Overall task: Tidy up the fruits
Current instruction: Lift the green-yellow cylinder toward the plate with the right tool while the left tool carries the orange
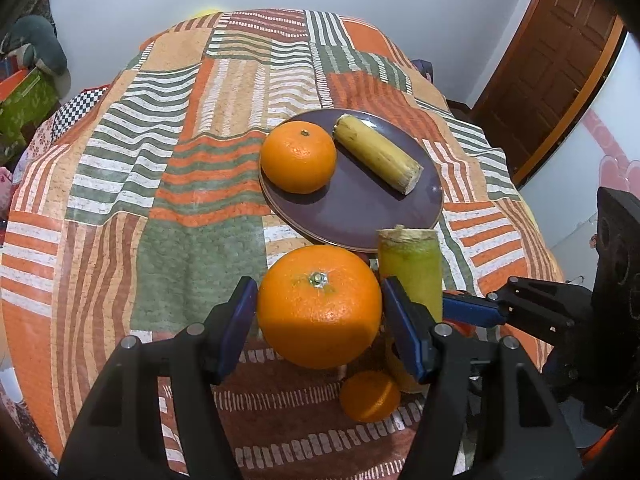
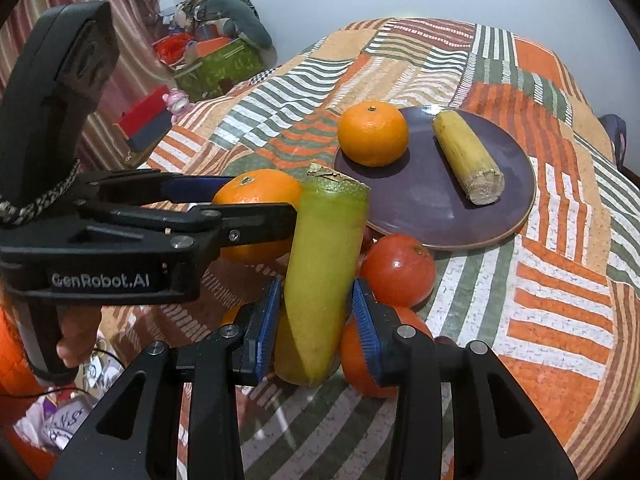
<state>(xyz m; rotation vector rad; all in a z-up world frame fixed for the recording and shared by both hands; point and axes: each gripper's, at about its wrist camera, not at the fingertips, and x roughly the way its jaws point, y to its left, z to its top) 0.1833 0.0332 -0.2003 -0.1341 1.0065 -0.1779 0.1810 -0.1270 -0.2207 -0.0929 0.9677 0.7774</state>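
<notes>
My left gripper (image 1: 320,320) is shut on a large orange (image 1: 319,306), its blue pads pressed to both sides, just in front of the purple plate (image 1: 360,220). On the plate lie a second orange (image 1: 298,156) and a yellow banana piece (image 1: 376,152). My right gripper (image 2: 316,320) is shut on a green banana piece (image 2: 326,264), held nearly upright. In the right wrist view the left gripper (image 2: 256,204) comes in from the left with its orange (image 2: 260,192), beside the plate (image 2: 440,220).
A red tomato-like fruit (image 2: 398,270) and another orange-red fruit (image 2: 354,354) lie on the striped patchwork cloth (image 2: 540,280) under my right fingers. A small orange (image 1: 370,396) sits below the held one. Boxes and clutter (image 2: 216,60) stand beyond the table's left edge. A wooden door (image 1: 560,64) is at the right.
</notes>
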